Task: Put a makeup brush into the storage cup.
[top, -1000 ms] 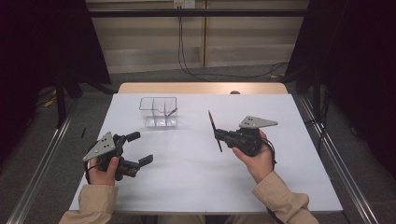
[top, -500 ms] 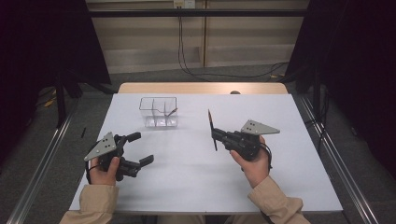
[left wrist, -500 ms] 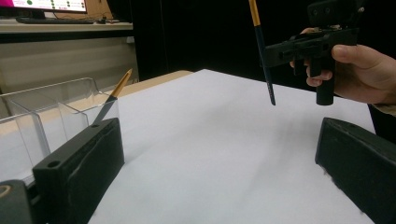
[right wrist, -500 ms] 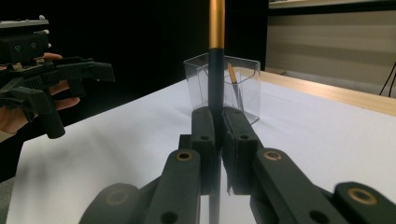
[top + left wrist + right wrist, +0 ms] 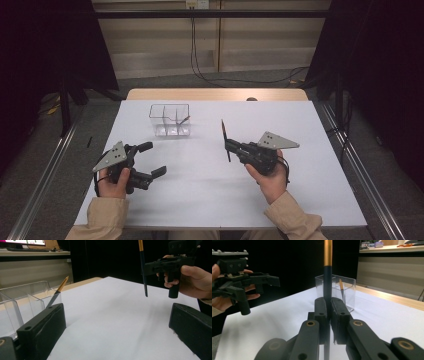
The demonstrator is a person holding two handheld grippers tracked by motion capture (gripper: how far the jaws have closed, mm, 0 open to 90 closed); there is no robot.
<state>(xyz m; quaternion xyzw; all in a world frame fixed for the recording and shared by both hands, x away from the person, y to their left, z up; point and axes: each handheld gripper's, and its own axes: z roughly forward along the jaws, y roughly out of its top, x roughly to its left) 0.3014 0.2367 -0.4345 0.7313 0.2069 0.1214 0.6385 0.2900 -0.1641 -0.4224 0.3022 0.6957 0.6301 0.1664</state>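
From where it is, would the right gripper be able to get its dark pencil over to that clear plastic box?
Probably yes. The right gripper is shut on the dark pencil, and bare white table lies between it and the clear plastic box.

It looked like a lab set up for recording. Dark curtains (image 5: 60,45) hung on both sides of the white worktop (image 5: 200,200), metal rails (image 5: 40,185) ran along the floor outside each pair of tongs, and cables (image 5: 200,60) trailed down a bare wall beyond them. A monitor (image 5: 22,242) sat on a far shelf.
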